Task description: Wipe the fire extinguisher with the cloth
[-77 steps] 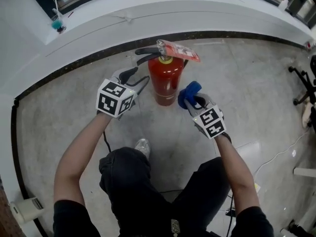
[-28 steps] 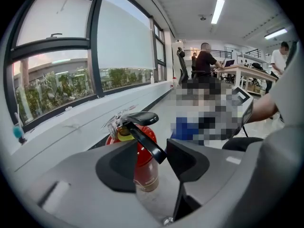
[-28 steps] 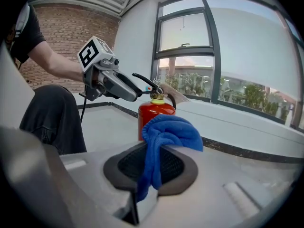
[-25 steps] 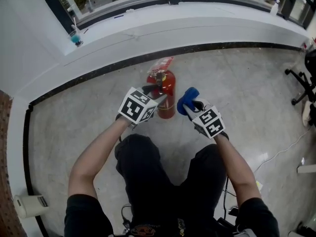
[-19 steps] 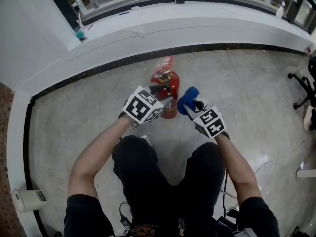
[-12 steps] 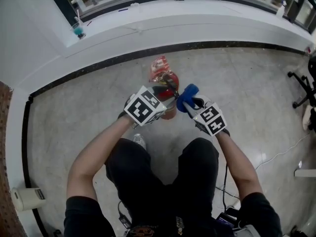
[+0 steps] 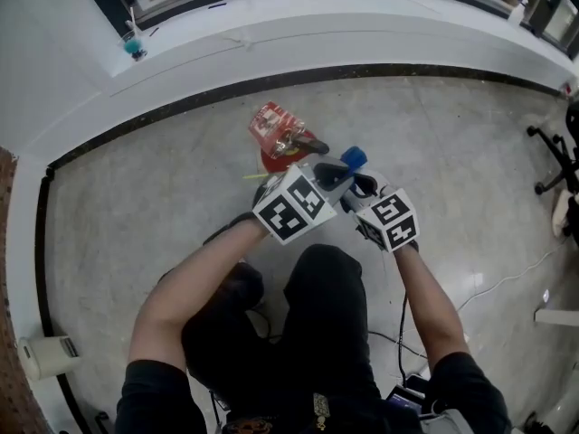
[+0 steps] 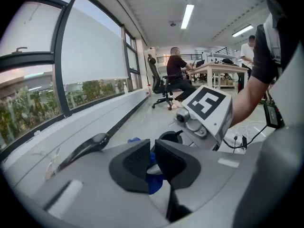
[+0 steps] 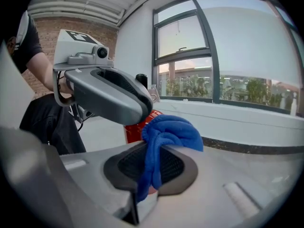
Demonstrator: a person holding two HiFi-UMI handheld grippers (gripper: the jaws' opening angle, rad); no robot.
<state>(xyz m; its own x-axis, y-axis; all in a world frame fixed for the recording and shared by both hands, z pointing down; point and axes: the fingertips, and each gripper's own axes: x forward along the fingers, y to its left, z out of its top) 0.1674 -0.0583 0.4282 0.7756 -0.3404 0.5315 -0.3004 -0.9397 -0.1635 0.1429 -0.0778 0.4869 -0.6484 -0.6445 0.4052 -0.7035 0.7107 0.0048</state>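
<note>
The red fire extinguisher (image 7: 279,155) stands on the floor with a red tag and a black lever on top. In the right gripper view it shows red (image 9: 137,125) behind the jaws. My right gripper (image 7: 359,182) is shut on the blue cloth (image 7: 354,157), which bunches over its pads (image 9: 173,129). My left gripper (image 7: 336,172) reaches across from the left, just right of the extinguisher. Its jaws have just been closing, and a fold of the blue cloth (image 8: 155,180) is pinched between them. Both grippers hold the same cloth.
A white window ledge (image 7: 362,34) curves along the far side, with a teal cup (image 7: 133,43) on it. An office chair (image 7: 563,156) stands at the right edge and a cable (image 7: 507,283) lies on the floor. My legs fill the near floor.
My left gripper has left the extinguisher's top, moved right to the cloth in the right gripper, and its jaws have closed on it. The right gripper has stayed put.
</note>
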